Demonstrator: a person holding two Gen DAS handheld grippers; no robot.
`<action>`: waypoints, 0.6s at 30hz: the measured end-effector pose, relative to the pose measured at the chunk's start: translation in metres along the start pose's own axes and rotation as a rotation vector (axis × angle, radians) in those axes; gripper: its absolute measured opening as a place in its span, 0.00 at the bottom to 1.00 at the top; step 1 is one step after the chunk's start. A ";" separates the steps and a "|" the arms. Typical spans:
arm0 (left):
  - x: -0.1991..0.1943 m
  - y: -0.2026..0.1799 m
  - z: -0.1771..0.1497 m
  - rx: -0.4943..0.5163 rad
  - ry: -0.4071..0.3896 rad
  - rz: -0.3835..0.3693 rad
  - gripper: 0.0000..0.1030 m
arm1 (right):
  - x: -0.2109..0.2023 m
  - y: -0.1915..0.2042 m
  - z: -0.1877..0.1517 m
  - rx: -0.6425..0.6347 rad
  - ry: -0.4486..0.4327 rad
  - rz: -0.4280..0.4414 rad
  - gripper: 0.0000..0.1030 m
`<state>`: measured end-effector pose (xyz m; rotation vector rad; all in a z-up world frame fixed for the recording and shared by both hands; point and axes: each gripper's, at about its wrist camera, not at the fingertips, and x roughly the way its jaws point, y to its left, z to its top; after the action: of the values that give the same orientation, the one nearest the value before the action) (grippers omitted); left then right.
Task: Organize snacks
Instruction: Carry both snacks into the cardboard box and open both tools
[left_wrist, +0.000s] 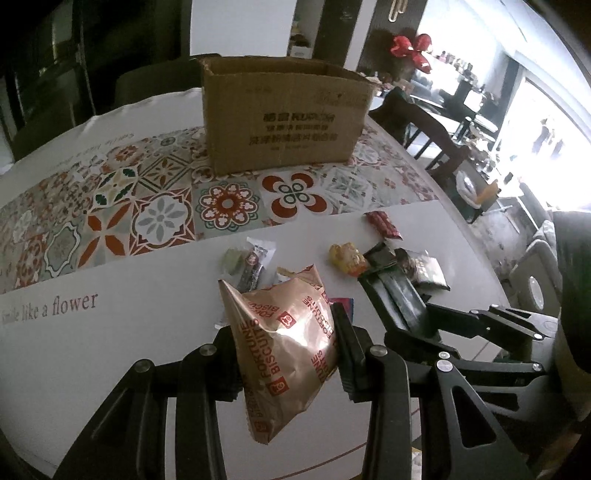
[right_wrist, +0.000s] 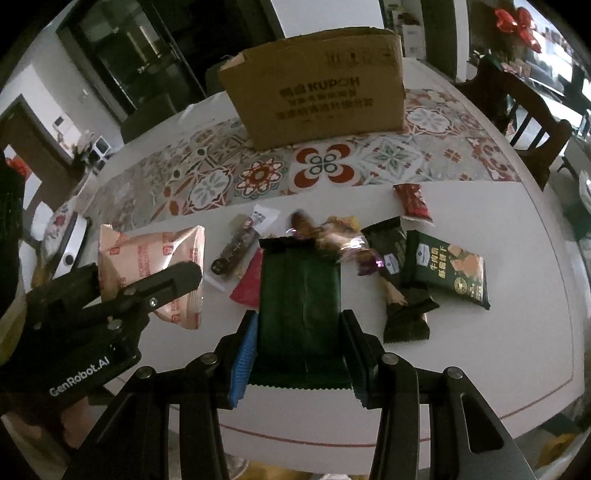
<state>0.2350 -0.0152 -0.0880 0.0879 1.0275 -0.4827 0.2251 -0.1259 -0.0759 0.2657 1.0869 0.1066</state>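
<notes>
Two grippers working over the table (left_wrist: 92, 332), each clamping a snack.
Left gripper (left_wrist: 284, 354) squeezing a pink biscuit bag (left_wrist: 284, 339) between its fingers, holding it upright and lifted off the table, near the front edge.
Right gripper (right_wrist: 299, 350) pinching a dark green packet (right_wrist: 299, 295) by its sides, with the packet stretching forward from the fingers, also near the front edge.
Lying loose on the white part of the table beyond the grippers: a red sachet (right_wrist: 413, 203) farthest toward the box, a brown bar (right_wrist: 236, 247) in a clear wrapper, a flat red packet (right_wrist: 251, 284) partly tucked under the green packet, a cluster of crinkly candies (right_wrist: 332, 236), a black packet (right_wrist: 388, 243) and a green-and-orange pack (right_wrist: 447, 269) overlapping toward the right edge.
Sitting open-topped on the patterned runner (left_wrist: 159, 214), toward the back edge: a cardboard box (left_wrist: 284, 118), well apart from the snacks.
Standing past the right edge: a wooden chair (right_wrist: 524, 107).
</notes>
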 end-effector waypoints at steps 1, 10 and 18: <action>0.000 0.000 0.002 -0.006 -0.001 0.001 0.38 | 0.001 0.000 0.002 -0.021 0.009 -0.014 0.44; -0.004 -0.007 0.023 -0.059 -0.054 0.044 0.38 | -0.008 -0.008 0.029 -0.113 -0.022 0.010 0.44; -0.015 -0.013 0.078 -0.078 -0.162 0.066 0.38 | -0.025 -0.014 0.077 -0.169 -0.124 0.019 0.44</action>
<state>0.2855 -0.0439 -0.0323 0.0126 0.8804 -0.3829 0.2806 -0.1567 -0.0247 0.1294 0.9462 0.1956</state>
